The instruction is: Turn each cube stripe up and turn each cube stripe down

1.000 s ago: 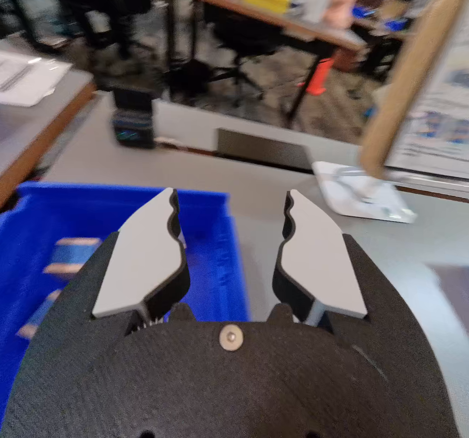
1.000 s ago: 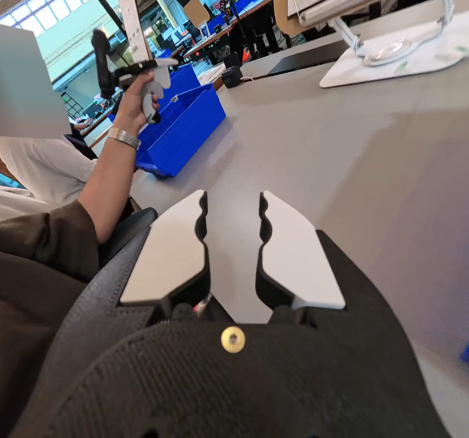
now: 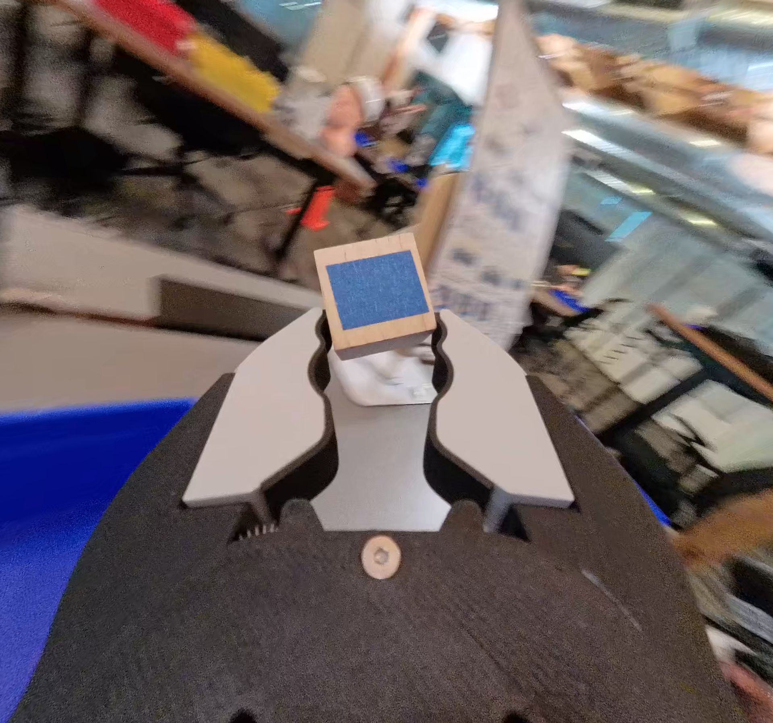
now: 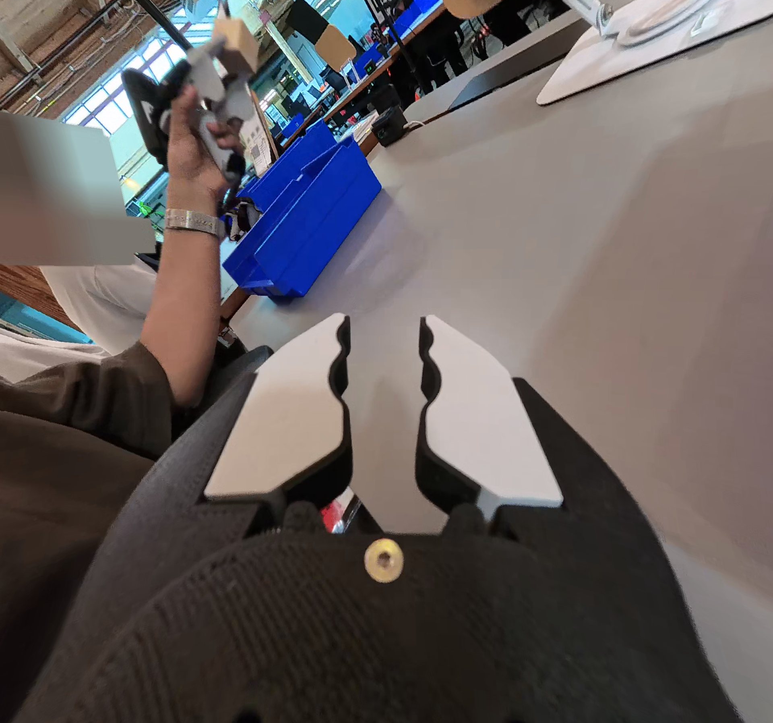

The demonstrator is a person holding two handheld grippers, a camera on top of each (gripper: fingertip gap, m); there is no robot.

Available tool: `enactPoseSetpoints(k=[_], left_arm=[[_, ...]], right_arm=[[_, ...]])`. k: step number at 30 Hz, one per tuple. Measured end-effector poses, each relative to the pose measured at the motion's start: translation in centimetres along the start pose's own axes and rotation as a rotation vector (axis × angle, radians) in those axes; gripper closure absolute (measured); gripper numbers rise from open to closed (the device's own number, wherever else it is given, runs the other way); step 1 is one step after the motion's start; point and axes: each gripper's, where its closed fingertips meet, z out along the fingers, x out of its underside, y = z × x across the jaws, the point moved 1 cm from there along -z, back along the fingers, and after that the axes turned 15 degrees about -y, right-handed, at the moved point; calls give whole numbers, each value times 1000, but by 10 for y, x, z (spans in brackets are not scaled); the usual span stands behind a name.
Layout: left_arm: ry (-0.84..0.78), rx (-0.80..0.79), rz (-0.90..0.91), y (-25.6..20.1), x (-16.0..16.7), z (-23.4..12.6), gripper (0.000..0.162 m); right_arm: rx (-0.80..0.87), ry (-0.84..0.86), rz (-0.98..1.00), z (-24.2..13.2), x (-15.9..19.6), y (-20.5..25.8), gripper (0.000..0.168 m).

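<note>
My cube (image 3: 378, 299): pale wood, blue square face. Bin (image 4: 309, 217) blue. Table (image 4: 585, 242) grey. My fingers (image 3: 267, 414) grey.

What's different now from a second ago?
The left gripper closed on a wooden cube with a blue patch and lifted it high above the blue bin. The right gripper stayed open and empty over the grey table.

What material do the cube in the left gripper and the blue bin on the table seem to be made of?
The cube: pale unfinished wood, by its fine grain lines, with a matte blue patch, perhaps tape or felt, on one face. The blue bin: probably moulded plastic, by its uniform colour, smooth slightly glossy walls and stepped rim.
</note>
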Motion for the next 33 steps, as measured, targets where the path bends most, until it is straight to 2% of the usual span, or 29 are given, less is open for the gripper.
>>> enactPoseSetpoints(k=[2,5,8,11,14,18,21,23,26,30,33], left_arm=[[-6,210,-69,-58,0,5,115],[43,454,-204,-129,23,9,115],[169,629,-273,-183,72,8,116],[253,745,-138,-209,132,-2,115],[314,824,-153,-231,184,-18,115],[318,894,-491,-260,226,-37,116],[363,915,-620,-270,257,-50,116],[414,939,-620,-276,273,-58,116],[439,958,-526,-283,284,-65,116],[501,947,-398,-283,301,-68,116],[553,964,-378,-285,314,-74,116]], right_arm=[[-17,-18,-41,4,-3,3,136],[-37,-74,-150,11,-12,10,128],[-73,-129,-290,16,-21,21,125],[-175,-142,-274,21,-25,39,122],[-216,-213,-163,25,-36,43,115],[-201,-299,-102,30,-48,32,105],[-270,-303,115,33,-52,35,102],[-280,-304,231,36,-51,33,102],[-298,-298,337,39,-48,34,101],[-315,-273,424,42,-41,37,102],[-314,-257,458,44,-37,37,108]])
